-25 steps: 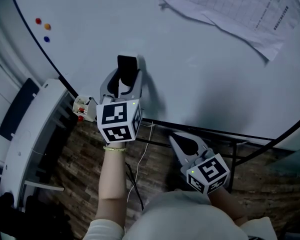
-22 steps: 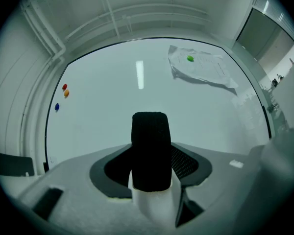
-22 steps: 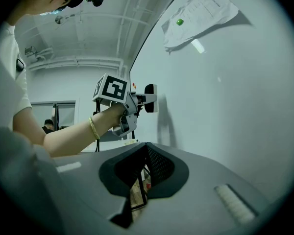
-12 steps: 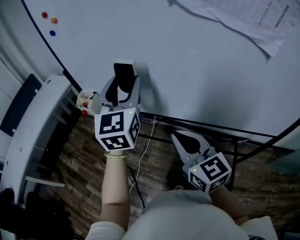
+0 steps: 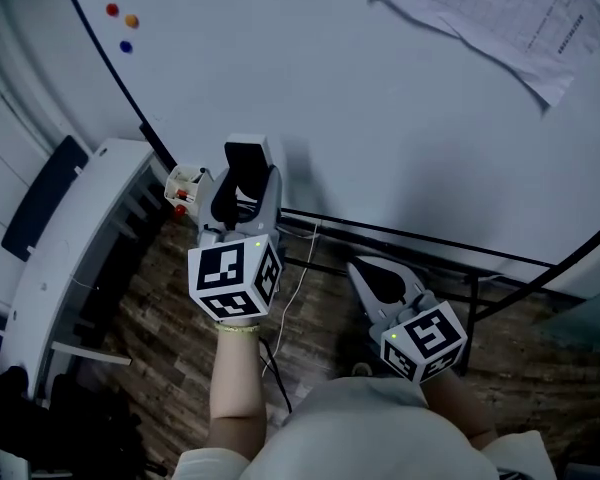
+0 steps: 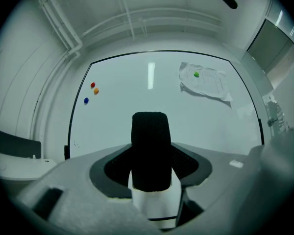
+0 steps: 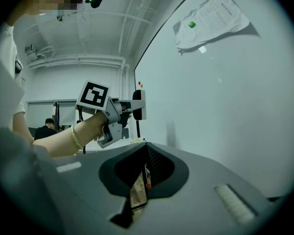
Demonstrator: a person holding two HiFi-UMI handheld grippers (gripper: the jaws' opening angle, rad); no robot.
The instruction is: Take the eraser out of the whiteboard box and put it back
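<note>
Holding the eraser [image 5: 243, 160] by its white body, left gripper [image 5: 245, 183] jaws part-open around it, close to the whiteboard [image 5: 380, 98]. Right gripper [image 5: 382, 286] closed, empty, low. Whiteboard box [image 5: 183, 190] just left: line up squarely, seat eraser, then release.

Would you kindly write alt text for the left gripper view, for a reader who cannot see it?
The left gripper holds a white eraser with a black face between its jaws, facing a whiteboard. Three small magnets dot the board's left; a green magnet pins a paper at upper right.
</note>
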